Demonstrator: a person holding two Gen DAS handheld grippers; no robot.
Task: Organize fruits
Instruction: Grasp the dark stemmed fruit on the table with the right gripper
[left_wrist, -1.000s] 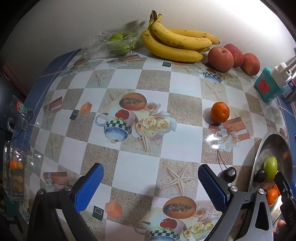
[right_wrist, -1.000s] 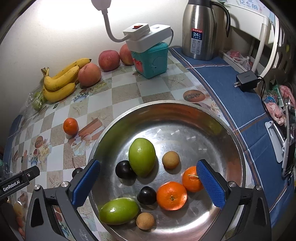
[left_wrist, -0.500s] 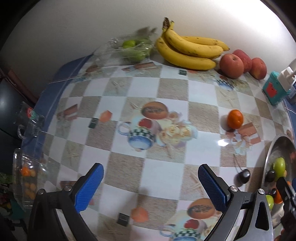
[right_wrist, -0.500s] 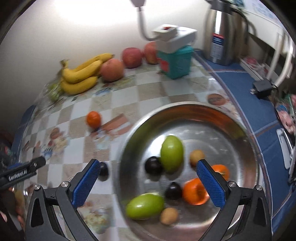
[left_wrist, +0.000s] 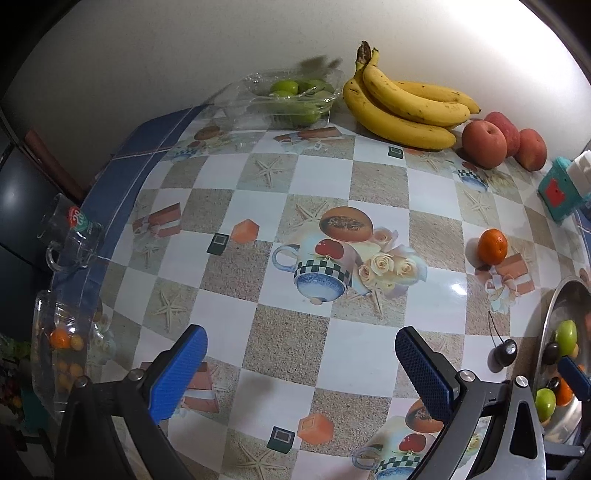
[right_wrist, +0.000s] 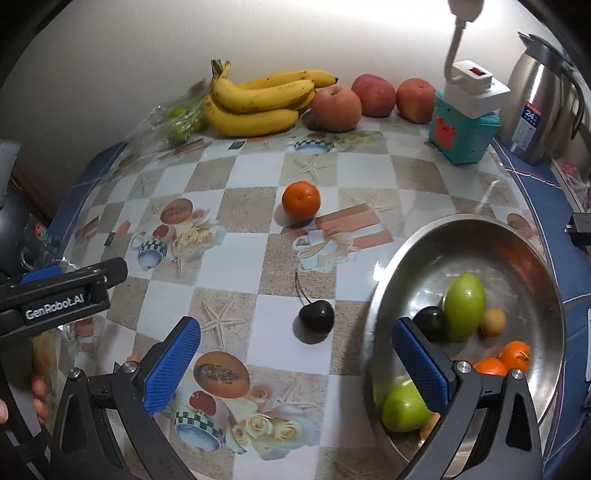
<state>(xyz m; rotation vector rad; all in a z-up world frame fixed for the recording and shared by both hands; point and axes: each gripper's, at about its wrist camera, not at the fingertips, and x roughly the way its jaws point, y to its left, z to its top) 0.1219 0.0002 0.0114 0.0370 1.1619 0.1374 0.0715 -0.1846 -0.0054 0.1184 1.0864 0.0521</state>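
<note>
A steel bowl (right_wrist: 532, 243) at the right holds green fruits (right_wrist: 464, 306), dark plums and tangerines. On the checked tablecloth lie a loose tangerine (right_wrist: 301, 201) and a dark stemmed cherry (right_wrist: 316, 315). My right gripper (right_wrist: 295, 373) hangs open just in front of the cherry, empty. In the left wrist view the tangerine (left_wrist: 492, 246) and cherry (left_wrist: 502, 352) sit far right, the bowl (left_wrist: 554, 306) at the edge. My left gripper (left_wrist: 299, 373) is open over bare cloth, empty.
Bananas (right_wrist: 258, 103), three apples (right_wrist: 335, 109) and a clear tray of green fruit (left_wrist: 291, 98) line the back wall. A teal box with a white adapter (right_wrist: 467, 122) and a steel kettle (right_wrist: 543, 107) stand back right. Glass mugs (left_wrist: 70, 240) sit at the left edge.
My right gripper has swung left, from over the bowl to in front of the cherry. The left gripper drifted left, then partly back; both stayed open and empty.
</note>
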